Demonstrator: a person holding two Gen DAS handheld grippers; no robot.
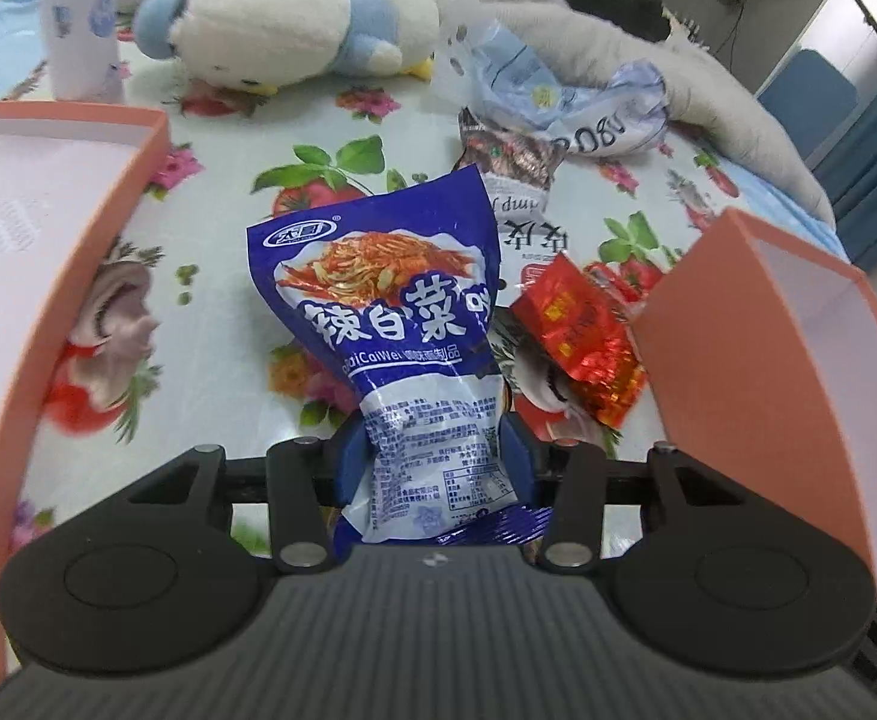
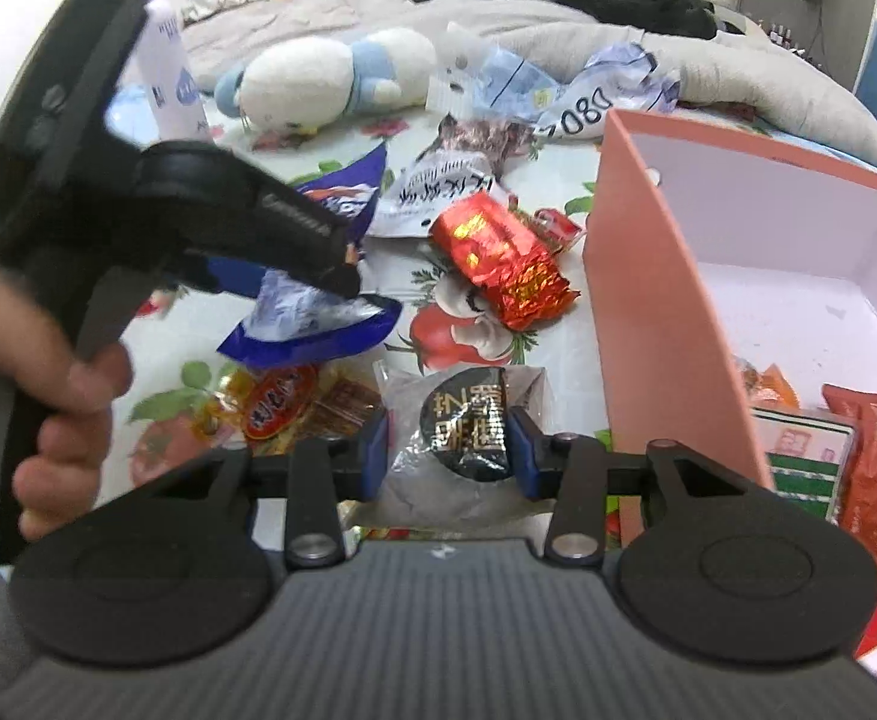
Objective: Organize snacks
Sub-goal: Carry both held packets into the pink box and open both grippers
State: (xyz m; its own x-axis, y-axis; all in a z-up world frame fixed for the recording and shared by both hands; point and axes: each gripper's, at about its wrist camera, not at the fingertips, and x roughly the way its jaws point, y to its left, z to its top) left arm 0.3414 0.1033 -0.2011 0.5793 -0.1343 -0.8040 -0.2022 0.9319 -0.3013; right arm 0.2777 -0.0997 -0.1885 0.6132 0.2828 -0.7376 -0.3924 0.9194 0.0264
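Left wrist view: I am gripping the blue snack pouch [image 1: 390, 324] in my left tool [image 1: 432, 450], whose blue pads are clamping the pouch's lower printed end while the rest is standing up and leaning away from the camera, above the flowered worktop [image 1: 228, 180]. The pouch is looking light and soft; its film is creasing where the pads are pinching, so I am judging it limp and somewhat slippery, best taken across a flat sealed end rather than the puffed middle. It is hanging between two salmon-pink box walls, the left box [image 1: 108, 228] and the right box [image 1: 732, 336]. A red foil packet [image 1: 582, 336] is lying just beside the right box's corner, crinkly and likely to slide.

Right wrist view: my right tool [image 2: 447, 450] is straddling a grey pouch with a black label [image 2: 462, 420] that is lying flat on the worktop; the pads are sitting on either side of it, but I cannot tell whether they are pressing it or merely bracketing it. This pouch is appearing thin and flexible, so I am judging that a hold across its width should be gathering enough film. To its left a clear-wrapped orange snack [image 2: 282, 405] is resting; to its right the open box is already holding several packets [image 2: 858, 456]. A plush toy [image 2: 330, 78] is lying farther back.
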